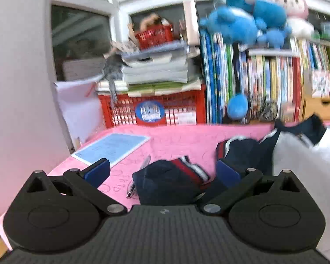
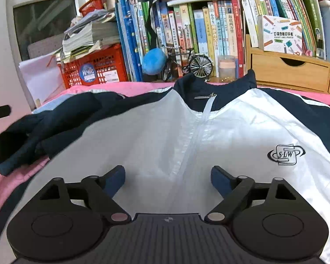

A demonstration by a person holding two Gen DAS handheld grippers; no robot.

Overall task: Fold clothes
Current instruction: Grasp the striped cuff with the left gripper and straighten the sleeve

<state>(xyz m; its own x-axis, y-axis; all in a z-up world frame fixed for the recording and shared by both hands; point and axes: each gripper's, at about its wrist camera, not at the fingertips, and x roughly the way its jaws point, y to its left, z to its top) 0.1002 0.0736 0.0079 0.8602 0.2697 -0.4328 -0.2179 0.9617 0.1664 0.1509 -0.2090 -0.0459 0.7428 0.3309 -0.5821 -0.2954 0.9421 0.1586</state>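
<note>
The white and navy zip jacket (image 2: 165,132) lies spread face-up on the pink table cover (image 2: 125,89), directly ahead of the right gripper (image 2: 167,177), whose jaws stand apart over its front. Only the left view shows the striped cuff (image 1: 187,171) lying between the spread jaws of the left gripper (image 1: 162,171), with a pen (image 1: 132,190) beside it.

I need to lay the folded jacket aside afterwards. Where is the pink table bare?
One bare strip of pink table lies between the blue sheet, the red crate and the jacket. The crumpled sleeve and a pen crowd the near edge; the jacket fills the right.
</note>
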